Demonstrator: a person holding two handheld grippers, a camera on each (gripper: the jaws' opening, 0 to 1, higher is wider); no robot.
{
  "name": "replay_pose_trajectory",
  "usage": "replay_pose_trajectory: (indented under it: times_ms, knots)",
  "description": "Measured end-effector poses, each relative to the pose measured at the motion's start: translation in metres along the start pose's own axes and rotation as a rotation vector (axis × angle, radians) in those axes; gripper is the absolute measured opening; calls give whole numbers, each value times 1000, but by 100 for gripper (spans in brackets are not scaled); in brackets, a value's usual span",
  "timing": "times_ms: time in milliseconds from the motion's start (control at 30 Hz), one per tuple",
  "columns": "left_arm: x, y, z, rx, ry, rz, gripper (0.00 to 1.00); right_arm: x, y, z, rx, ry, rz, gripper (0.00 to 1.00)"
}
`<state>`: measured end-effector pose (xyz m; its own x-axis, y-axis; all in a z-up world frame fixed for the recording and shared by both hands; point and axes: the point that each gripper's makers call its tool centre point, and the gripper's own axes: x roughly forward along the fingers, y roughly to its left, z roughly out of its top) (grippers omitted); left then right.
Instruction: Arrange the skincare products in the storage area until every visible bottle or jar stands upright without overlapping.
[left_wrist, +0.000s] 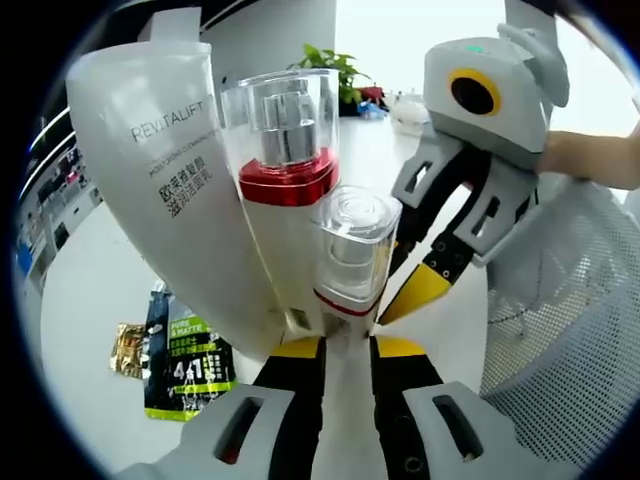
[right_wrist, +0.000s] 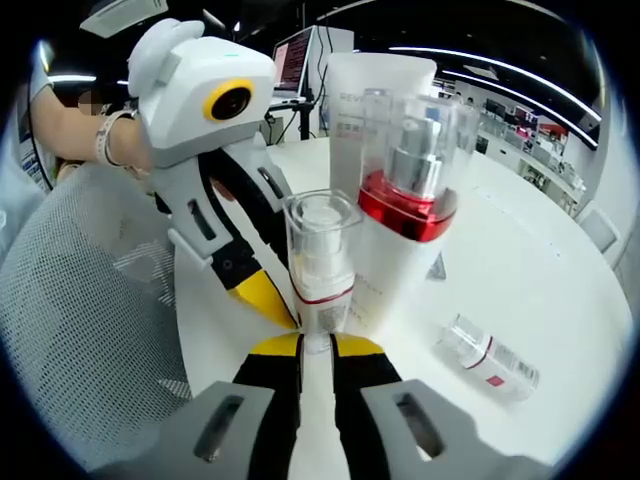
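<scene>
Centre frame, w/ both tongs, left (left_wrist: 347, 345) and right (right_wrist: 316, 345), clenched on the small pump bottle (left_wrist: 352, 250) beside the red-collared bottle (left_wrist: 288, 150) and white tube (left_wrist: 165, 150), we should seat it upright on the tabletop (right_wrist: 540, 300) before letting go.

The small pump bottle (right_wrist: 322, 262) serves as the landmark. Tight behind it stands the taller red-collared pump bottle (right_wrist: 408, 190), and behind that the white tube (right_wrist: 372, 85), so no passage opens on that side. Both grippers press in at its base: the left gripper (right_wrist: 283, 318) from one side, the right gripper (right_wrist: 316, 345) from the other. Beyond the left gripper a mesh basket (right_wrist: 80, 300) walls things off. The white table (right_wrist: 540, 270) lies open past a small bottle lying flat (right_wrist: 489, 357); in the left gripper view, sachets (left_wrist: 185, 355) lie beside the tube.
</scene>
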<state>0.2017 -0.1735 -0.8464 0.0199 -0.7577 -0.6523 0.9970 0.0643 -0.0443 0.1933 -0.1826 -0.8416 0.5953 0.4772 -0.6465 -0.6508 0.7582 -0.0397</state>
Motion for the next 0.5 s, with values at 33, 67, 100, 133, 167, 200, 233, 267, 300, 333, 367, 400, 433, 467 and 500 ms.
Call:
replay_pose_trajectory:
  times_ms: [33,67,100,133,167,200,233,267,300,333,367,400,433,467,500]
  knots:
    - [0,0,0,-3,-1,1,14,0,0,0,0,-1,1,11]
    - [1,-1,1,-3,0,3,14,-1,-1,-1,2,-1,0,11]
    - [2,-1,1,-2,1,4,14,-1,-1,-2,4,0,-1,10]
    - [2,-1,1,-3,-1,6,14,-1,-1,-3,5,2,-2,10]
    - [2,-1,1,-8,-3,5,14,-2,-1,-3,5,1,-3,10]
    - [2,-2,1,-9,-3,4,14,-2,-1,-3,5,1,-5,9]
    - [2,-2,1,-6,-2,5,14,-2,-2,-3,4,1,-6,9]
    - [2,0,1,-5,-1,7,14,-2,-2,-3,4,0,-6,9]
    - [2,0,1,-4,1,4,14,-1,-3,-3,5,1,-6,9]
    - [1,1,0,-8,2,2,14,0,-3,-3,2,5,-5,9]
    - [0,1,0,-7,4,0,13,0,-3,-3,0,7,-4,9]
    - [-4,2,-2,-2,11,4,13,-1,-3,-3,0,6,-5,8]
    - [-7,4,-4,7,18,15,14,-3,-2,-3,0,3,-8,8]
    - [-14,10,-9,11,31,33,14,-6,-2,-3,0,2,-10,9]
    - [-19,15,-12,8,35,45,15,-10,-2,-3,2,0,-14,9]
